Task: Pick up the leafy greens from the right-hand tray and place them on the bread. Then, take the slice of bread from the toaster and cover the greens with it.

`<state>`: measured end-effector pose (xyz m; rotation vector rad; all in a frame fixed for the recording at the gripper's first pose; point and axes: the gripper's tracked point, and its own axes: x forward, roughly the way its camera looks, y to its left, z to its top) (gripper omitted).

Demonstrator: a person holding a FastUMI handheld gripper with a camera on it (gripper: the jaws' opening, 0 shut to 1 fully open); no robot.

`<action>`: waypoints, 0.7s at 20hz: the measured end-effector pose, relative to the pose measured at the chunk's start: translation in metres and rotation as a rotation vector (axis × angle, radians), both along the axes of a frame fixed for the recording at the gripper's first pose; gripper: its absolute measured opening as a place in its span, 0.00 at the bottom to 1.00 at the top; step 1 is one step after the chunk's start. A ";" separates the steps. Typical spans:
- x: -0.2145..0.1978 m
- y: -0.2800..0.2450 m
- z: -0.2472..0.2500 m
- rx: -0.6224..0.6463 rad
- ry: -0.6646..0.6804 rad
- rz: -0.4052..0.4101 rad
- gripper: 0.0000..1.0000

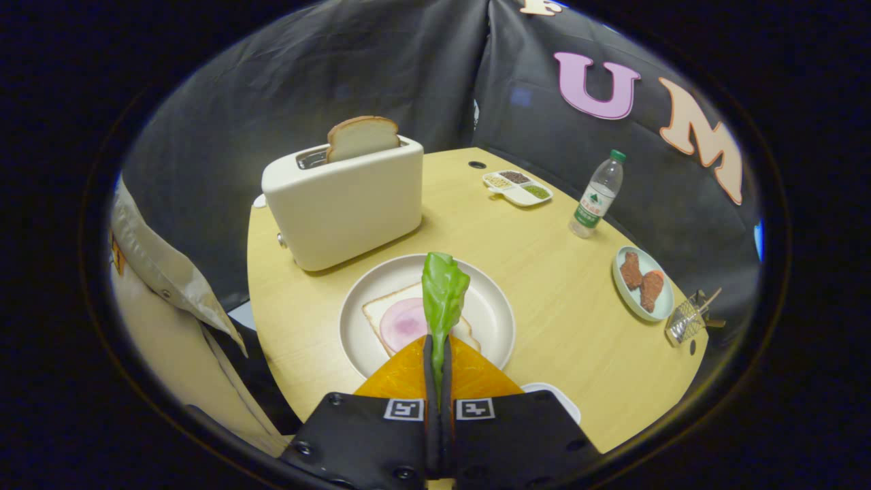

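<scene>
Greens [443,294] clamped in my tongs [439,361], standing up over the bread [388,309] on the plate [490,309]; fingers hide its near corner. Toaster [343,201] slice [362,137] half sunk.

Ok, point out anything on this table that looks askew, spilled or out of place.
Nothing stands out. The gripper is shut on the leafy greens, held above the bread on the plate. The bread slice stands upright in the toaster, and the water bottle is upright.
</scene>
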<state>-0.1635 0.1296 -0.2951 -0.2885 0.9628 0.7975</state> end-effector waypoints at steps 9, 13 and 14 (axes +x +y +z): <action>-0.011 0.046 -0.013 0.037 0.061 0.075 0.04; -0.013 0.064 -0.015 0.065 0.084 0.103 0.06; -0.015 0.064 -0.016 0.065 0.097 0.109 0.07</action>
